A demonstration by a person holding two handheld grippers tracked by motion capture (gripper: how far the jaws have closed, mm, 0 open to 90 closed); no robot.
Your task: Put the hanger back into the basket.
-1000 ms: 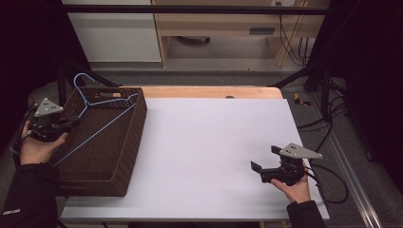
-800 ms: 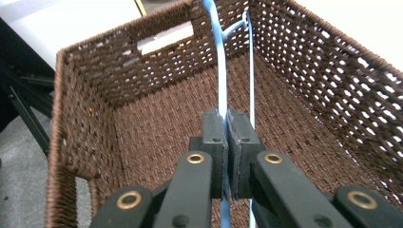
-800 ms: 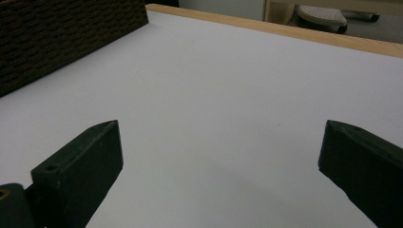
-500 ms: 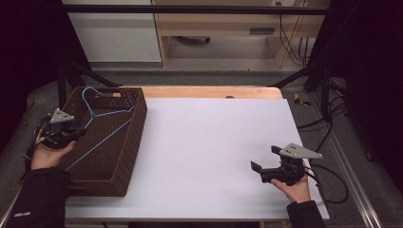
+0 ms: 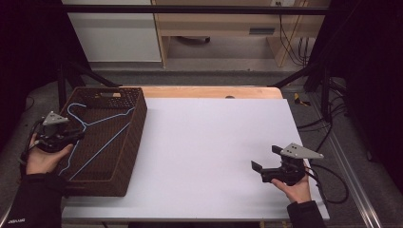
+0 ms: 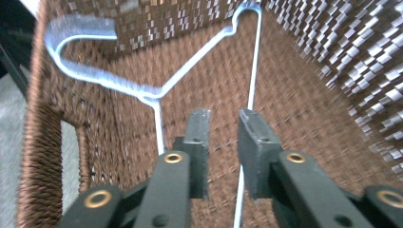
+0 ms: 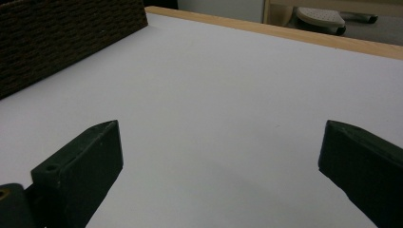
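Left tongs (image 6: 223,128) are sitting over the left rim of the brown wicker basket (image 5: 135,121) at the tabletop's (image 5: 214,142) left side, jaws having just been opening to a narrow gap, with one wire of the light-blue wire hanger (image 6: 157,92) running down between them, pads not pressing on it. The hanger is lying inside the basket, hook toward the far left corner. Right tongs (image 5: 263,161) are resting near the tabletop's near right corner, jaws gaping wide, gripping nothing.
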